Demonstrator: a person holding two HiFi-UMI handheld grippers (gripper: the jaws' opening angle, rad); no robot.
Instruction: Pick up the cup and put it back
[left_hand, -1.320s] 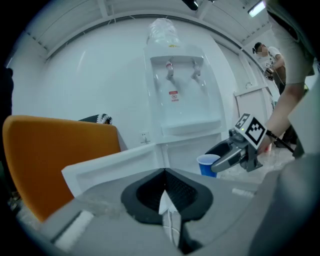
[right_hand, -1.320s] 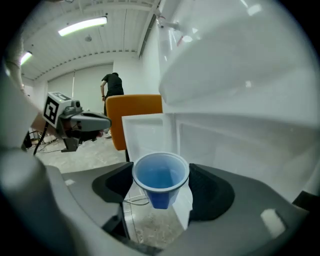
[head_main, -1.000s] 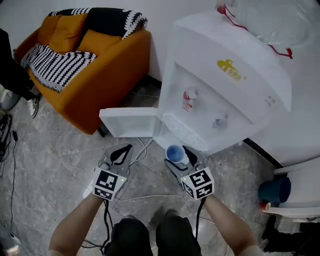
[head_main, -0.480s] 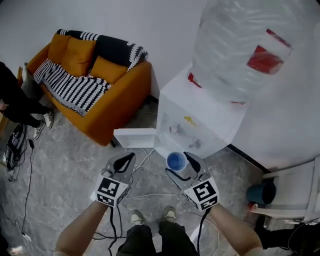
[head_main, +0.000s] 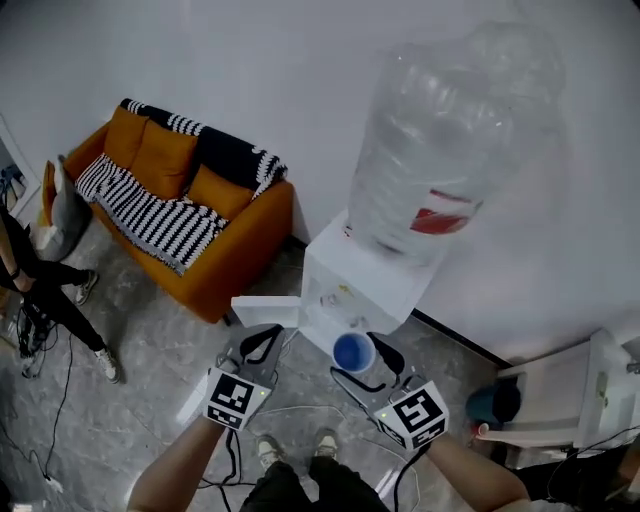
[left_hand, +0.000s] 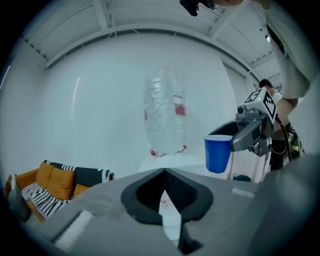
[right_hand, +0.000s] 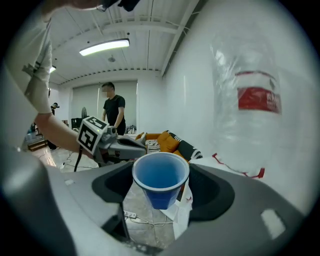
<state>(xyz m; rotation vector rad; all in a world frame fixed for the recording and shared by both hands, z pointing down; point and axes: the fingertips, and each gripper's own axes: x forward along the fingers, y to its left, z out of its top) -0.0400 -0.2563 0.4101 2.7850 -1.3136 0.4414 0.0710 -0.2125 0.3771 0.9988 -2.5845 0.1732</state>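
- A person (head_main: 45, 295) is at the far left edge of the head view. Only dark legs and shoes show, on the grey floor (head_main: 130, 400).
- An orange sofa (head_main: 235, 265) stands against the white wall (head_main: 300, 80). A striped blanket (head_main: 150, 215) is draped over its seat.
- The left gripper (head_main: 268, 336) is held out at the left, pointing toward the dispenser. Its jaws are pressed together at the tips with nothing between them. It is near the cup but apart from it.
- A white door (head_main: 265, 310) stands open at the lower left of the dispenser, just beyond the left gripper.
- The white dispenser (head_main: 345, 285) stands against the wall. A big clear bottle (head_main: 430, 170) with a red label sits upside down on top of it.
- The blue cup (head_main: 352, 352) is in the air in front of the dispenser and not touching it. It is upright with its mouth up, and its inside looks empty.
- The right gripper (head_main: 362, 346) is pinching the cup. Its jaws are spread wide, with one on each side of the cup's wall below the rim.
- A thin white cable (head_main: 300, 405) lies on the floor between the two forearms.
- At the far right, white furniture (head_main: 590, 400) stands beside the wall. A teal thing (head_main: 492, 405) sits low next to it, and what it is cannot be told.
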